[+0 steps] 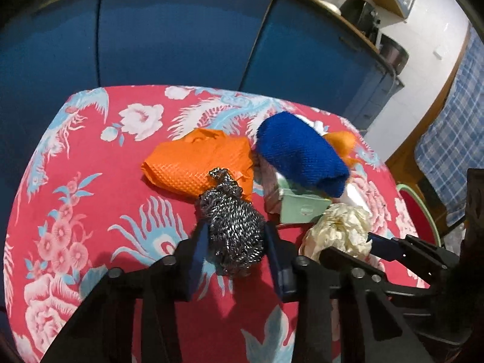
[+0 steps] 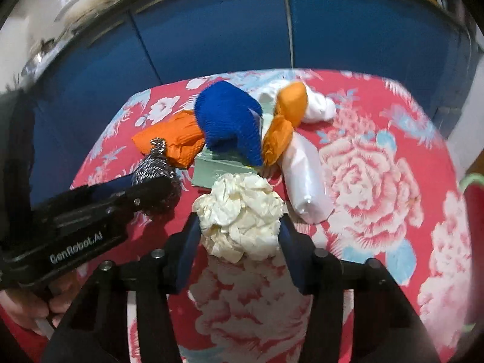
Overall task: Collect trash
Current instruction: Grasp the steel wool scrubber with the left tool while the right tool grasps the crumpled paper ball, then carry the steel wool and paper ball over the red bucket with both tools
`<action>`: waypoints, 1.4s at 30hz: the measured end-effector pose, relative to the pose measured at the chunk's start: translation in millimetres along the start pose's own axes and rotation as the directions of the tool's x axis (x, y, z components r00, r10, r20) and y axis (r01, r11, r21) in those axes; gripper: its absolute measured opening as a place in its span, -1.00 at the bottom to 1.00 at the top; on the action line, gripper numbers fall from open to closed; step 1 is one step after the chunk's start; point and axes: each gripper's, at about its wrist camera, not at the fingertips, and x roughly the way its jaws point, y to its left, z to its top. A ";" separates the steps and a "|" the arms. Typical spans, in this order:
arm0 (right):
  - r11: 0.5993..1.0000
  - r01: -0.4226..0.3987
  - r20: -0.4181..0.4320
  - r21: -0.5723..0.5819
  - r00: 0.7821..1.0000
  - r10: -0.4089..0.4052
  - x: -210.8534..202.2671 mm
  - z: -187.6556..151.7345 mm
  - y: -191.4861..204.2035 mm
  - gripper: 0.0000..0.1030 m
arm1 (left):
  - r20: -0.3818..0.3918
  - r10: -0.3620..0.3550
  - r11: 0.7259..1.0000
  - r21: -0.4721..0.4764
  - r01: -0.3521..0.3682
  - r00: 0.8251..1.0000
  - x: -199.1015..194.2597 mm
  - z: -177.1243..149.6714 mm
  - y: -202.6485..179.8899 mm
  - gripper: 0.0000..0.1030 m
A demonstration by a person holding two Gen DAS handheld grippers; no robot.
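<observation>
Left tongs (image 1: 234, 249) are gripping the steel wool scourer (image 1: 233, 227), its long axis running toward the tabletop's (image 1: 90, 166) far edge. Right tongs (image 2: 239, 230) are clamping the crumpled cream paper wad (image 2: 239, 214) just beside it, mid-tabletop.

The blue cloth (image 1: 302, 154) covers most of the pale green box (image 1: 302, 207), so you see only its near corner. Your left tool (image 2: 157, 193) hides the lower half of the steel scourer (image 2: 154, 166) in the right wrist view. The objects on the counter (image 2: 84, 3) behind are too blurred to name. The surface (image 1: 90, 157) runs off the bottom edge.
</observation>
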 end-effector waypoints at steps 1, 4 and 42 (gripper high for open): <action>1.000 -0.002 0.001 -0.009 1.000 0.002 -0.9 -0.4 1.7 -0.04 | 0.003 -0.015 1.000 -0.004 0.015 1.000 -1.6 0.1 0.6 -0.47; 1.000 -0.012 0.006 -0.004 1.000 0.012 -5.8 -2.1 2.2 -0.07 | 0.009 -0.036 0.999 -0.017 0.036 0.999 -6.4 -0.3 0.8 -0.56; 0.997 0.031 0.169 0.074 0.985 -0.043 -135.3 -82.5 -0.9 -0.05 | 0.149 -0.039 0.992 0.123 0.021 0.988 -124.1 -91.9 -75.6 -0.58</action>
